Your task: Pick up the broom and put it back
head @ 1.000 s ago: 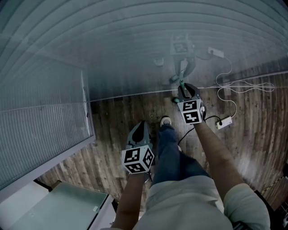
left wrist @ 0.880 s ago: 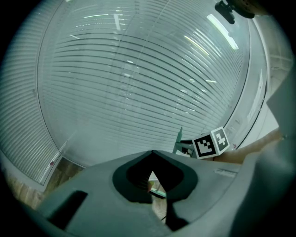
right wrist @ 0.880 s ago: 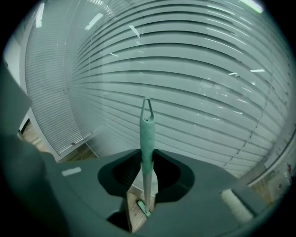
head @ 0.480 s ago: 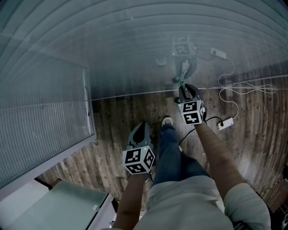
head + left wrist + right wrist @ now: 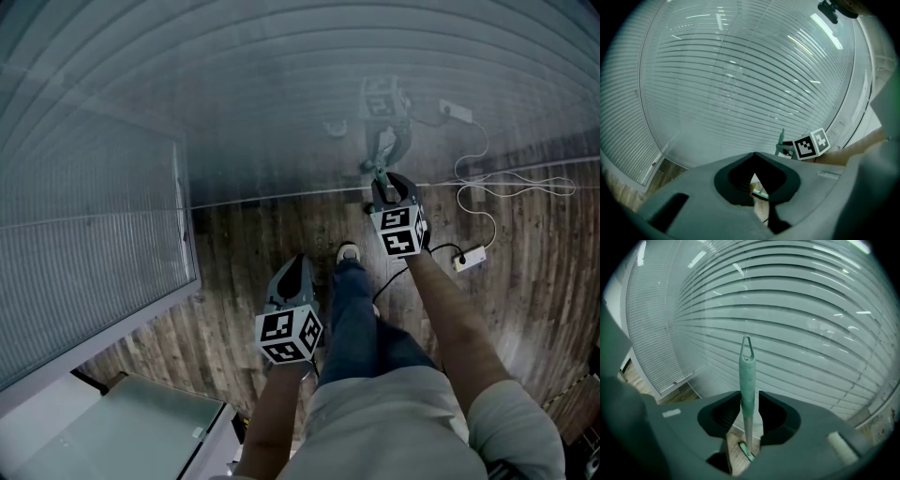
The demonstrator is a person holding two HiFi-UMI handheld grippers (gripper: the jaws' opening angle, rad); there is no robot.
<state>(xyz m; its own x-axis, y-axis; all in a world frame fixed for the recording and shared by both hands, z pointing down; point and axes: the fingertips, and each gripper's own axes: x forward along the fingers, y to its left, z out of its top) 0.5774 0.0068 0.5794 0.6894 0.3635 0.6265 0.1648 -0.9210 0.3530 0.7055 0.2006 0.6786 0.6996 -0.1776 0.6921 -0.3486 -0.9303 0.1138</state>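
Right tongs (image 5: pixel 750 394) have just eased open around the broom (image 5: pixel 747 373), its handle upright between the jaws and its head on the floor (image 5: pixel 733 460) by the glass wall (image 5: pixel 811 324), while the left tongs (image 5: pixel 753 154), closed and empty, hang well back

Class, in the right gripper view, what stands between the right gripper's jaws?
The green handle of the broom stands between the jaws of the right gripper, which have just been opening. The right gripper view shows it.
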